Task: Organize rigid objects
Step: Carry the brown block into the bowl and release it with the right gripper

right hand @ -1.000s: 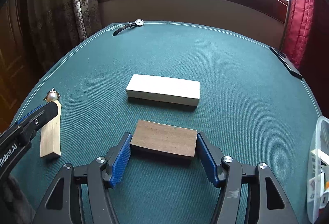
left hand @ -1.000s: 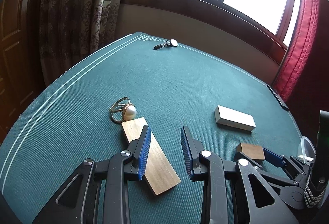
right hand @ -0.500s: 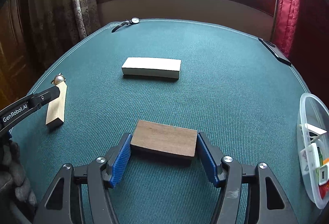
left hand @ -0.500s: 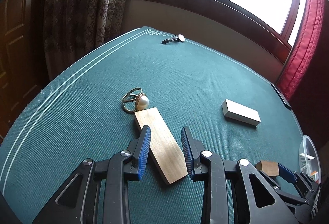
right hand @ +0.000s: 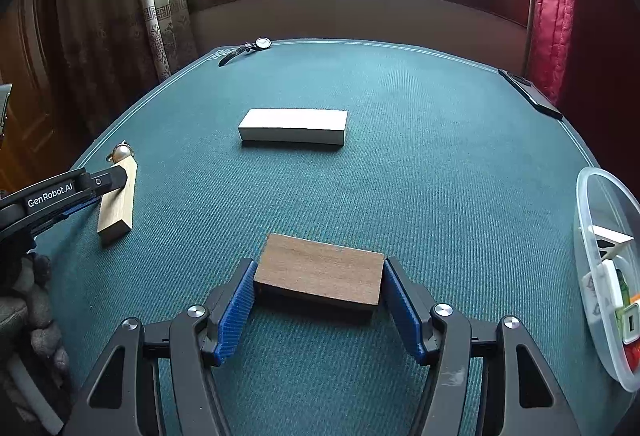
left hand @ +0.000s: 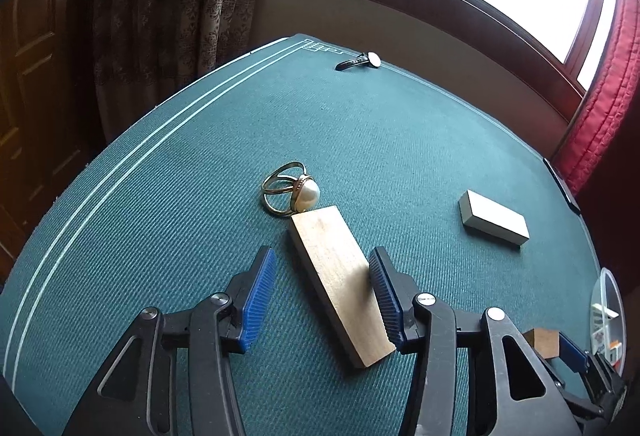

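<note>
A green felt table point(right hand: 400, 140) below a window is seen, with a light wooden block point(left hand: 338, 280) lying flat between the parted fingers of the left gripper point(left hand: 324, 296), its long axis running away from the gripper and skewed to it, the right pad touching its edge, the left pad apart, and a pearl ring point(left hand: 294, 192) touching its far end. Further right, a white block point(right hand: 293, 126) lies crosswise, well apart; a dark wooden block point(right hand: 320, 270) is clamped endwise by the right gripper point(right hand: 318, 300); at the far right a clear plastic container point(right hand: 600, 236) holds small items that cannot be identified
</note>
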The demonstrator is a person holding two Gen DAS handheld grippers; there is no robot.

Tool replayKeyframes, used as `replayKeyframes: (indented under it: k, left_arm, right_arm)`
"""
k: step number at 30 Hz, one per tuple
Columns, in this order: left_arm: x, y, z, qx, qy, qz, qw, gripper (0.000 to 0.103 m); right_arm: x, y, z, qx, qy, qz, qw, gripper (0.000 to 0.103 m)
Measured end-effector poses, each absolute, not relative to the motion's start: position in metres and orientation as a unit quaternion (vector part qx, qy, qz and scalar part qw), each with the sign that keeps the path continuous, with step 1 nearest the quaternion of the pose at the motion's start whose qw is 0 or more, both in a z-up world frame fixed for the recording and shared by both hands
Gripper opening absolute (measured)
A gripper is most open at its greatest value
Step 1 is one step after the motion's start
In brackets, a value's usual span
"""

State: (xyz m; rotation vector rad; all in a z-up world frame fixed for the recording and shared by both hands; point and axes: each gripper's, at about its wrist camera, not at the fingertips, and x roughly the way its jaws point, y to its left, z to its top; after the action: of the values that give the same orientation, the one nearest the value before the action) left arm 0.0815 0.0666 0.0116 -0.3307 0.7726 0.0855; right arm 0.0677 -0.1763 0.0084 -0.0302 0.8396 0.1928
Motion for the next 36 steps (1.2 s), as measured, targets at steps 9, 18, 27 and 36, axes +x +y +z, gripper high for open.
replayKeyframes:
  k: [9, 18, 27, 36]
  left_arm:
    - [0.090, 0.052, 0.010, -0.133, 0.384, 0.036, 0.913, 0.043]
    - [0.083, 0.038, 0.013, -0.121, 0.380, 0.014, 0.917, 0.033]
    - [0.075, 0.013, 0.023, -0.107, 0.376, -0.016, 0.920, 0.032]
    - [0.066, -0.018, 0.037, -0.091, 0.371, -0.051, 0.923, 0.031]
  right_arm:
    - [0.062, -0.182, 0.009, -0.008, 0.405, 0.096, 0.909, 0.066]
    - [0.056, -0.191, 0.018, 0.000, 0.392, 0.093, 0.915, 0.066]
    - [0.047, -0.212, 0.030, 0.022, 0.376, 0.078, 0.923, 0.066]
    - [0.034, -0.254, 0.050, 0.051, 0.348, 0.041, 0.935, 0.066]
